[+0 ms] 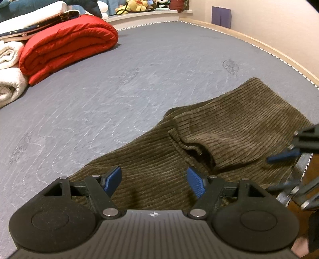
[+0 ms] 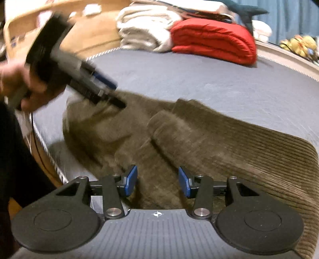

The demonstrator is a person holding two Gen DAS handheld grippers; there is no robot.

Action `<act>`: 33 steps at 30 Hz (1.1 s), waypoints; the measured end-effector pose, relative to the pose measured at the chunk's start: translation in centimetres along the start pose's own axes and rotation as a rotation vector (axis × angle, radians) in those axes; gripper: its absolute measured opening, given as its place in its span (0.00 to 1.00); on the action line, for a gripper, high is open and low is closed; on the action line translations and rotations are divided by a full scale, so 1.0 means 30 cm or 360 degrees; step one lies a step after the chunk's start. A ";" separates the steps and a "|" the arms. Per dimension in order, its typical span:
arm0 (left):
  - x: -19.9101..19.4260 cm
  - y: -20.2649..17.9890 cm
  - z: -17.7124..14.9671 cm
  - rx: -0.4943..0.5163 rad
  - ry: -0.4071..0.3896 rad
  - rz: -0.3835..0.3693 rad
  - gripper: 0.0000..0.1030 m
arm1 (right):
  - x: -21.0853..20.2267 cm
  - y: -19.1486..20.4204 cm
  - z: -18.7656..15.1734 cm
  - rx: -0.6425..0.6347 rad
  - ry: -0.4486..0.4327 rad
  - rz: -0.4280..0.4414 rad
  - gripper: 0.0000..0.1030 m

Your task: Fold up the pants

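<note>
Olive-brown corduroy pants (image 1: 215,135) lie on a grey-blue mattress (image 1: 119,83), partly folded, with one layer lapped over another. My left gripper (image 1: 154,184) is open and empty, low over the pants' near part. My right gripper (image 2: 158,183) is open and empty over the pants (image 2: 219,143). In the left wrist view the right gripper (image 1: 287,159) shows blurred at the right edge beside the pants. In the right wrist view the left gripper (image 2: 111,93), held by a hand, shows blurred at the pants' far left end.
A folded red quilt (image 1: 67,45) and white blankets (image 1: 10,65) are stacked at the far side of the mattress. Soft toys (image 1: 135,6) sit on a ledge behind. The bed's wooden rim (image 1: 279,53) runs along the right. The mattress edge (image 2: 47,151) is near left.
</note>
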State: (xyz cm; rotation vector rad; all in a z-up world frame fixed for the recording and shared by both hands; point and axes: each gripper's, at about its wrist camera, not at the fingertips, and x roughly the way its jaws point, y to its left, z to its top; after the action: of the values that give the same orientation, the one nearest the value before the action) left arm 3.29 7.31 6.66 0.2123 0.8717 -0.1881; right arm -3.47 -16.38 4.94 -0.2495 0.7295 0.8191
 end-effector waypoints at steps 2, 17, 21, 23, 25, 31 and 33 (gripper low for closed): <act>0.001 -0.018 0.017 -0.0002 -0.0011 -0.0010 0.75 | 0.050 0.043 0.008 -0.0106 0.0042 -0.0072 0.49; 0.042 -0.044 0.081 -0.0070 -0.0035 -0.0049 0.76 | -0.054 0.134 0.013 -0.0457 0.0064 0.0169 0.03; 0.081 0.017 0.094 -0.0267 -0.0013 -0.0193 0.76 | -0.065 0.086 0.019 -0.0239 0.0067 0.0211 0.12; 0.111 0.063 0.093 -0.0445 0.0027 -0.0351 0.76 | -0.111 0.019 0.049 -0.0018 -0.0003 0.0264 0.43; 0.166 0.101 0.086 -0.0628 0.0117 -0.0522 0.76 | -0.170 -0.056 0.073 0.0194 -0.0127 0.0262 0.70; 0.302 0.099 0.074 -0.0795 0.0253 -0.0667 0.76 | -0.260 -0.303 0.049 0.0816 -0.0247 -0.0090 0.73; 0.339 0.082 0.077 -0.0790 0.0237 -0.0690 0.76 | -0.275 -0.365 0.014 0.0957 -0.0221 -0.0313 0.74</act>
State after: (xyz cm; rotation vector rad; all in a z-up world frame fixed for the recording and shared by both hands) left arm 12.01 8.30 0.49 -0.4354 1.0778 -0.3540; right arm 1.05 -28.27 10.08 0.2708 0.7735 0.3985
